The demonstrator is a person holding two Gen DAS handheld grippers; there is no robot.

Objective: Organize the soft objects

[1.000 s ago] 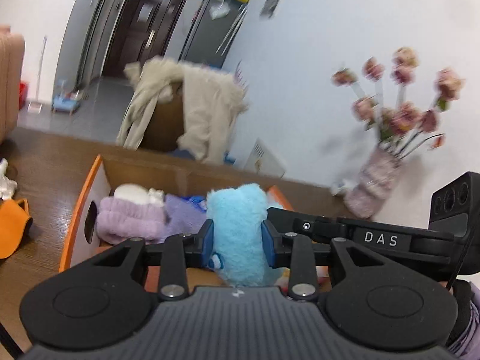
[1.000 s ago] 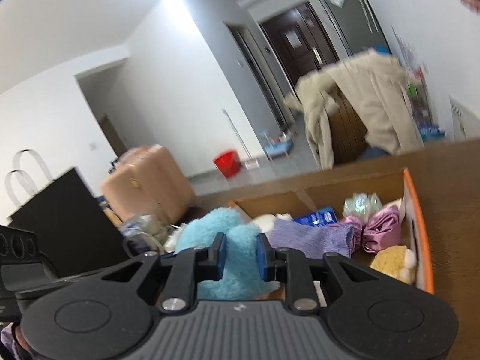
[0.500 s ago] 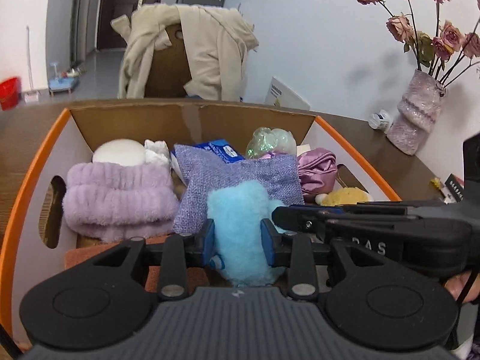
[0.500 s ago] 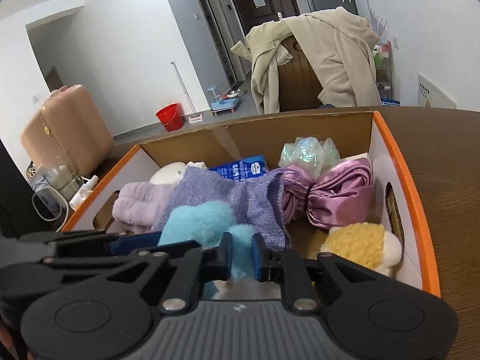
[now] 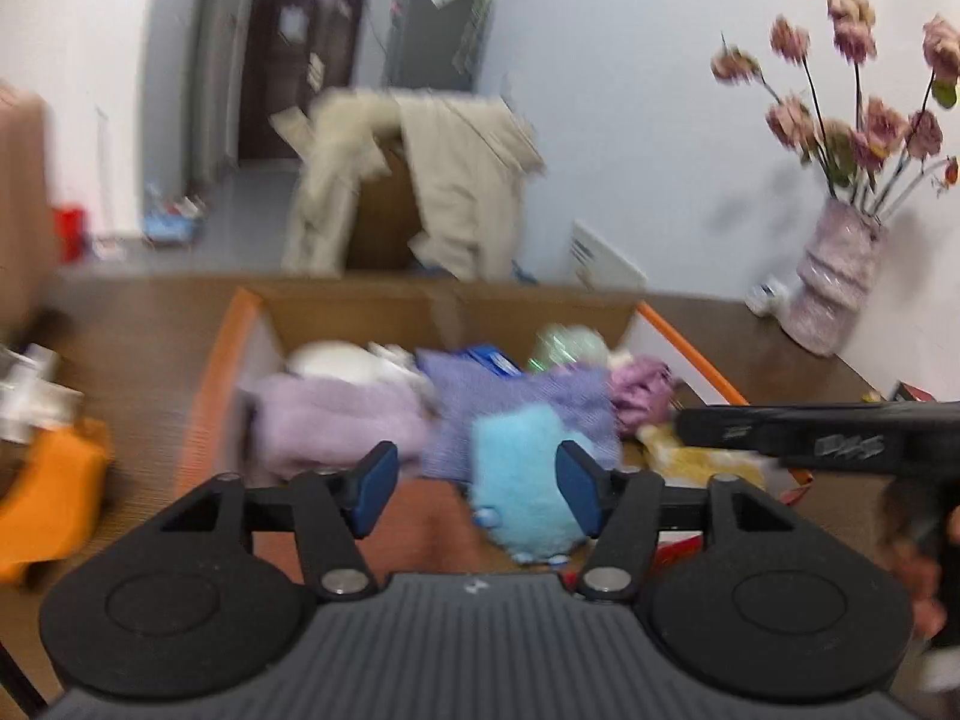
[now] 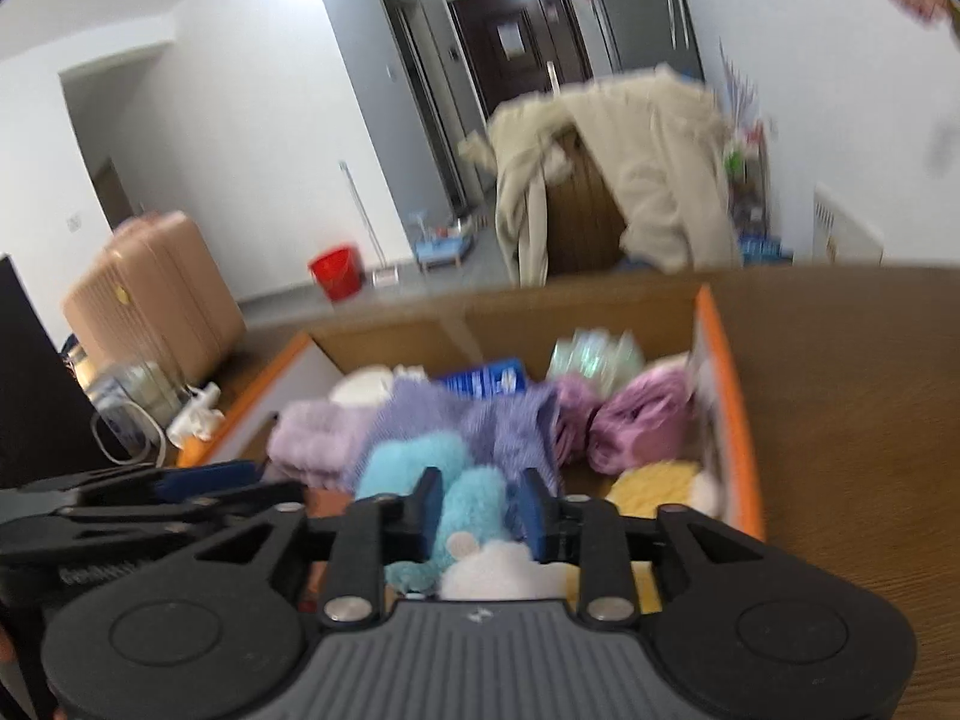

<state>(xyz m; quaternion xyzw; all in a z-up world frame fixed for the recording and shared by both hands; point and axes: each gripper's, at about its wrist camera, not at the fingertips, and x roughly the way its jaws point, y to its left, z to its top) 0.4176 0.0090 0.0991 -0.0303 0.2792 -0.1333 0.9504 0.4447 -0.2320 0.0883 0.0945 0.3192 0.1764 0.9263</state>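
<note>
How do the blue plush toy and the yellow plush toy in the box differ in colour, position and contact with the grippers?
The blue plush toy is light blue and lies at the near middle of the cardboard box; the yellow plush toy is pale yellow and sits by the right wall. The blue plush toy lies between the open fingers of the right gripper and the left gripper; the yellow plush toy lies outside both. Both look fluffy and lie inside the box.

left gripper [image 5: 474,483] | black ribbed body | blue fingers [image 5: 375,483] | silver screws
</note>
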